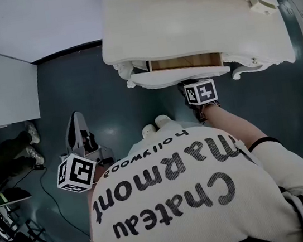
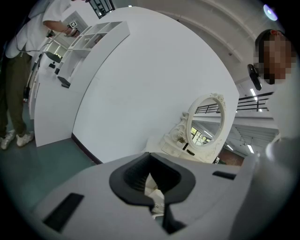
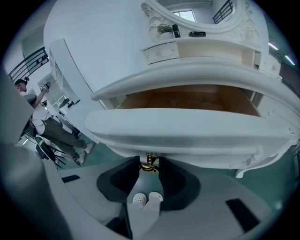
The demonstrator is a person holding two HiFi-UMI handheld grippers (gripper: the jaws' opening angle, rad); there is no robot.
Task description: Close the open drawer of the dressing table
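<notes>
Item: drawer (image 3: 187, 126) of dressing table (image 1: 193, 21). It stood pulled out at the table's front, its wooden inside showing.

Tool, right gripper (image 3: 149, 169): sat just under the drawer front, jaws closed onto the small brass knob (image 3: 149, 164) (contact on both sides, as far as its own view showed).

Tool, left gripper (image 2: 157, 204): jaw tips together, holding nothing, well apart from the table at the person's side.

Step in hand: judged as the grasp made, the closing not begun.

Next move: a straight, level push inward, square to the front, until the drawer seated flush.
</notes>
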